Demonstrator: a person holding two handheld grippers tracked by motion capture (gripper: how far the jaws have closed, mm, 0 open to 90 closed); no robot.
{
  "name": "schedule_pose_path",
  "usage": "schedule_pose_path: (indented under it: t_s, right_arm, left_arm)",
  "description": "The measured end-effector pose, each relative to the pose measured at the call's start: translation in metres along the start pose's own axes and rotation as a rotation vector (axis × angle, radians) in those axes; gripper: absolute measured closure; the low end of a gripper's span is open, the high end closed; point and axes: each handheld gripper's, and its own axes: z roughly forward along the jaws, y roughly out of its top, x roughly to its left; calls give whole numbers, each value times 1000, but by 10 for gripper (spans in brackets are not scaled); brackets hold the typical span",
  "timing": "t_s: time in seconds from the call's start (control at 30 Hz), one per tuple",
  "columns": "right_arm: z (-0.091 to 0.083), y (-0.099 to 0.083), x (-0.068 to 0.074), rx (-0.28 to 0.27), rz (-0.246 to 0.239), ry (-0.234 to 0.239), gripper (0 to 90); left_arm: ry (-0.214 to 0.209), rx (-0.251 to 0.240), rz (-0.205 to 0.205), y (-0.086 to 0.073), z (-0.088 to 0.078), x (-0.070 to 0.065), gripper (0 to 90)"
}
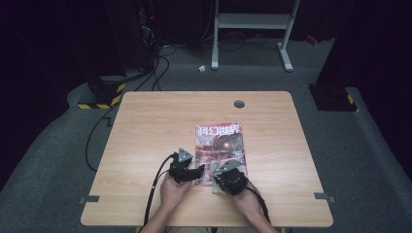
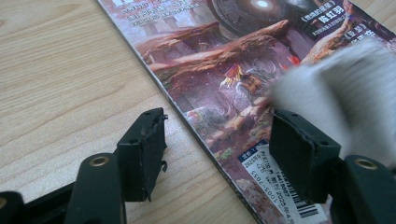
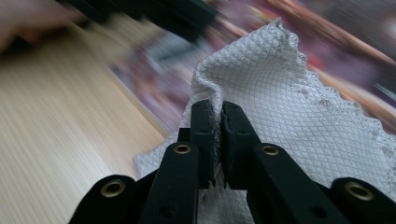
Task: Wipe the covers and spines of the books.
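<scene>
A magazine (image 1: 219,141) with a reddish science-fiction cover (image 2: 224,60) lies flat on the wooden table (image 1: 145,126). My left gripper (image 1: 197,173) (image 2: 219,133) is open at the magazine's near left corner. Its jaws straddle the cover's left edge, one over bare wood and one over the barcode corner. My right gripper (image 1: 219,171) (image 3: 218,112) is shut on a white quilted cloth (image 3: 289,102), which rests on the lower part of the cover (image 3: 336,32). The same cloth (image 2: 341,84) looks blurred just beyond my left gripper's right jaw.
A round cable hole (image 1: 239,103) sits near the table's far edge. Black cables trail from both grippers off the near edge. Beyond the table, on grey carpet, stand a white frame (image 1: 252,29) and a hazard-striped base (image 1: 102,92).
</scene>
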Motion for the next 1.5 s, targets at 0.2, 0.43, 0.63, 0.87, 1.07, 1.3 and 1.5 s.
schedule_pose_path:
  t_s: [0.2,0.43,0.63,0.87,1.07,1.3,1.5]
  right_arm:
    - [21,20,30,-26,-58,50,838]
    - [6,1,10,-38,-27,51,838]
    - [-36,-48,-37,-43,92,-92,837]
    - [-46,-55,-62,-33,177,-99,780]
    - [-35,-41,-76,-34,226,-99,739]
    - [-37,-45,-76,-39,233,-117,797]
    - [-47,-52,-69,-1,185,-128,817]
  left_arm:
    - [-2,0,-2,0,0,0,366]
    - [-1,0,-1,0,0,0,366]
    - [-3,-1,0,0,0,0,368]
    - [-39,-9,-11,-1,-1,-3,508]
    - [-35,-10,-13,-2,-1,-4,514]
    - [-78,7,12,-8,-9,-12,530]
    - [-120,60,28,-7,-14,-19,548]
